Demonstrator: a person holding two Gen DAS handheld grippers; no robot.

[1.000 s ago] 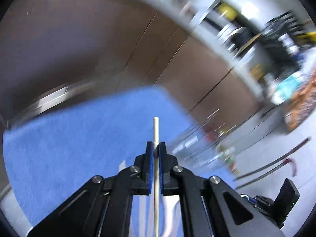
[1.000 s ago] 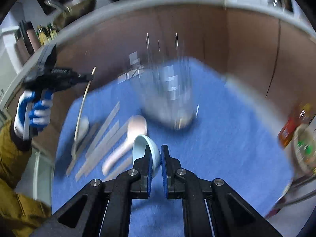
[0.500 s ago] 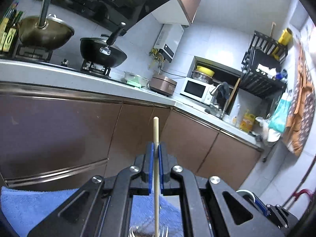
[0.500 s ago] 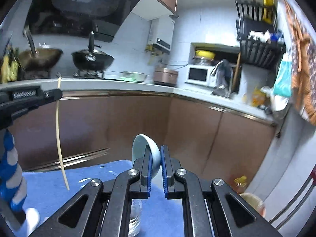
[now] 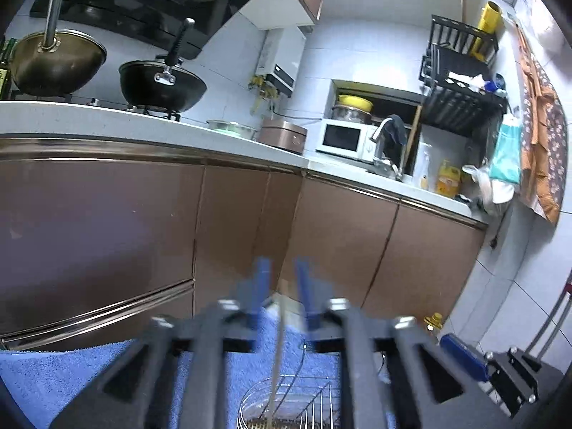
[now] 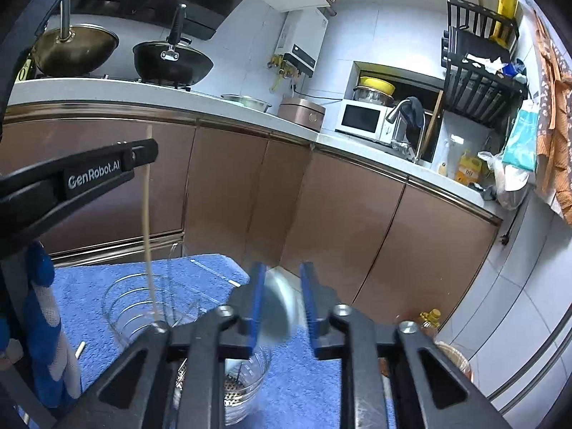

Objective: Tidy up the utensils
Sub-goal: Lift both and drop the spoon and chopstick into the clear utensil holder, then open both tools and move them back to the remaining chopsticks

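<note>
While opening, both tongs (image 5: 280, 293) (image 6: 282, 304) hover above holder (image 6: 150, 304).

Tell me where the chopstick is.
Right wrist view, left side: the chopstick is upright between the jaws of the left gripper, which have just been opening, its lower end in the wire holder.

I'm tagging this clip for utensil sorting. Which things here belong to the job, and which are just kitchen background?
Job: chopstick, pale blue spoon, clear utensil holder, blue towel; left gripper and right gripper, whose jaws have just been opening, each utensil loose between them.
Lying about: black wok, microwave, rice cooker, yellow bottle.
</note>
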